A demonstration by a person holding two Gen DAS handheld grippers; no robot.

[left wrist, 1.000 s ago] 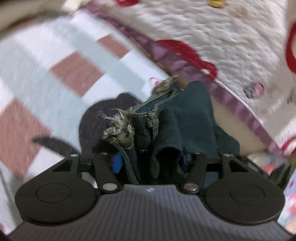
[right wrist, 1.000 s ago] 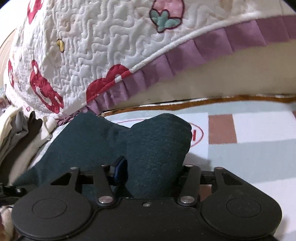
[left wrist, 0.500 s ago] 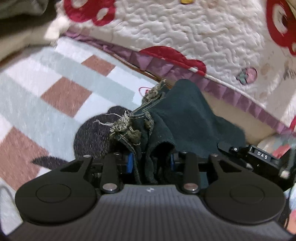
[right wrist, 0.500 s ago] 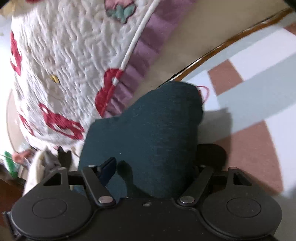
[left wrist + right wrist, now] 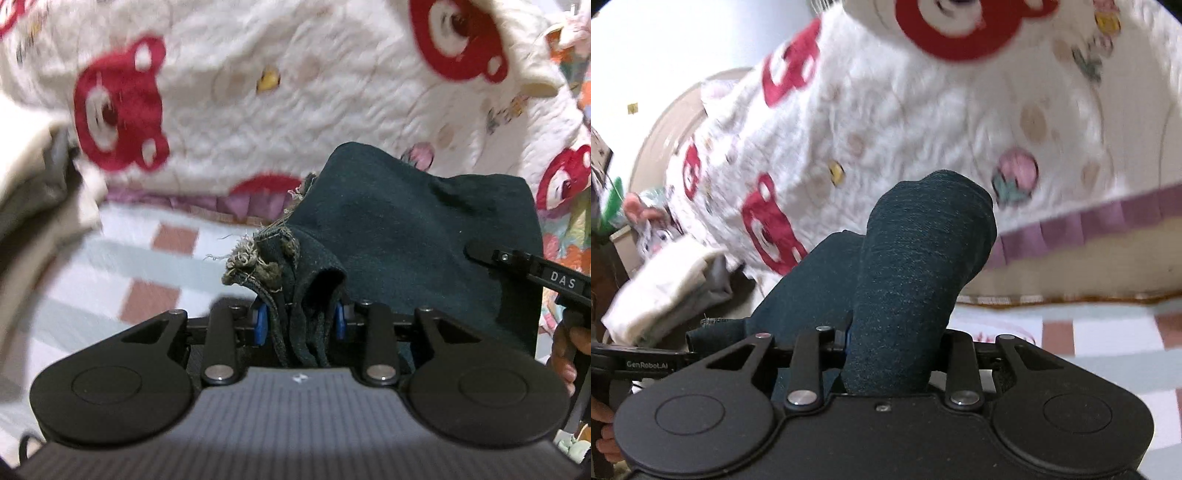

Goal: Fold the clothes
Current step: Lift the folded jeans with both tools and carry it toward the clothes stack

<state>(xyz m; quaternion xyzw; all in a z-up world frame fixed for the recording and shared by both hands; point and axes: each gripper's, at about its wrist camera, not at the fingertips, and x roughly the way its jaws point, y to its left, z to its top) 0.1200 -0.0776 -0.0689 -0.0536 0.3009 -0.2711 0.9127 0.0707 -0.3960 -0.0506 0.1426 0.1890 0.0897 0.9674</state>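
We count one dark denim garment (image 5: 413, 236); two grippers, the left gripper (image 5: 300, 325) and the right gripper (image 5: 894, 345); one white quilt (image 5: 295, 110) printed with red bears, four of them in the left view; one checked mat (image 5: 122, 273); one pale folded pile (image 5: 661, 288).

The right gripper (image 5: 886, 338) pinched a dark teal garment (image 5: 916, 258) at centre frame; a bear-print quilt (image 5: 886, 110) filled the upper frame.
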